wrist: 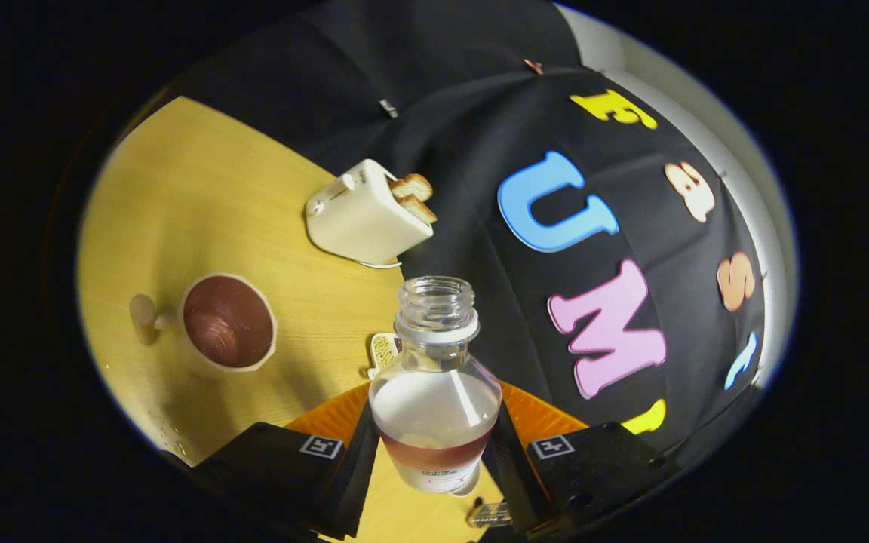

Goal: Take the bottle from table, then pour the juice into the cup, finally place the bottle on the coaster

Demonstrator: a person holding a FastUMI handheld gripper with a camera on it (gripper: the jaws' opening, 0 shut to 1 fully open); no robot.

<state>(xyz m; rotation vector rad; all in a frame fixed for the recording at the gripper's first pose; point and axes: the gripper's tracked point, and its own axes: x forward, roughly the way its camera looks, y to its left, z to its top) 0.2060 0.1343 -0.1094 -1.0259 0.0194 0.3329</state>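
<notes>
A pale wooden table (208, 196) with a fine grain runs up to a black cloth wall (465, 136) that hangs in soft folds. On it, close to the cloth, stands a cream toaster (363, 215) with two browned slices in its slots. Beyond the cloth's far edge shows a strip of plain white wall (736, 151).

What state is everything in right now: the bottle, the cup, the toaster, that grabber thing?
Bottle: uncapped, partly filled with clear liquid, clamped between both fingers.
Gripper: shut on the bottle.
Cup: upright on the table, interior reddish-brown.
Toaster: two bread slices sticking out.
Coaster: bare, behind the bottle.
</notes>
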